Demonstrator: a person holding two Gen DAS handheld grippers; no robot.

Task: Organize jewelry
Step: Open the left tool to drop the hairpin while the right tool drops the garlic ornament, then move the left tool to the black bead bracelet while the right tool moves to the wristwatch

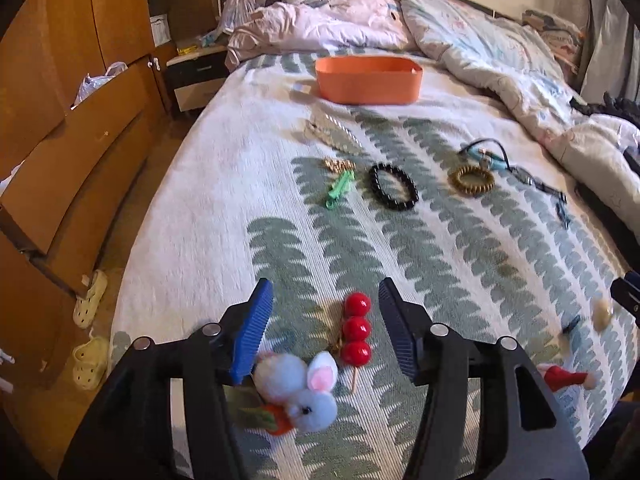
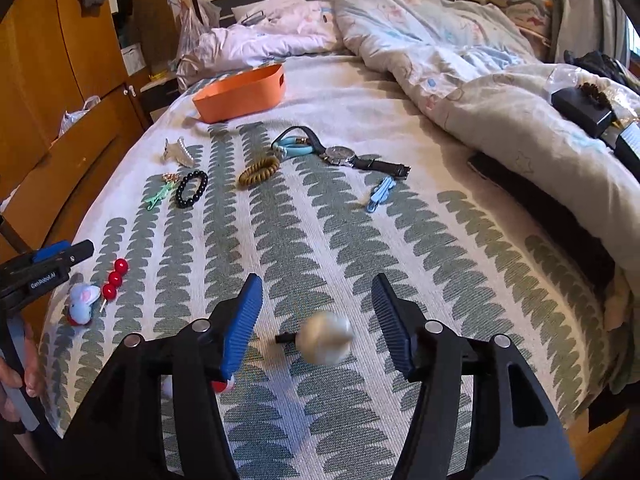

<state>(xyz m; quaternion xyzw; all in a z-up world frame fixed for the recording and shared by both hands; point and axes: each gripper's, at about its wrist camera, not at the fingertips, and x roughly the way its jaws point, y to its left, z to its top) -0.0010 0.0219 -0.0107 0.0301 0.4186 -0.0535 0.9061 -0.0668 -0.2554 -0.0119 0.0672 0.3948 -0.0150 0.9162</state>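
Observation:
Jewelry lies scattered on the patterned bedspread. My left gripper (image 1: pixel 326 312) is open above a red three-bead stick (image 1: pixel 357 328) and a grey bunny pom-pom charm (image 1: pixel 304 392). My right gripper (image 2: pixel 316 312) is open around a cream pearl-like hair clip (image 2: pixel 324 342), which lies between the fingers, blurred. Farther off lie a black bead bracelet (image 1: pixel 394 186), a green clip (image 1: pixel 340 189), a gold coil hair tie (image 1: pixel 472 180), a wristwatch (image 2: pixel 348 157), a light blue clip (image 2: pixel 380 194) and a clear claw clip (image 2: pixel 178 152). An orange bin (image 1: pixel 368 79) stands at the far end.
A rumpled duvet (image 2: pixel 460 72) covers the bed's right side, with black boxes (image 2: pixel 584 110) on it. A wooden wardrobe (image 1: pixel 60 120) and a nightstand (image 1: pixel 192 76) stand left of the bed. Slippers (image 1: pixel 90 300) lie on the floor. A red-and-white charm (image 1: pixel 564 378) lies at the near right.

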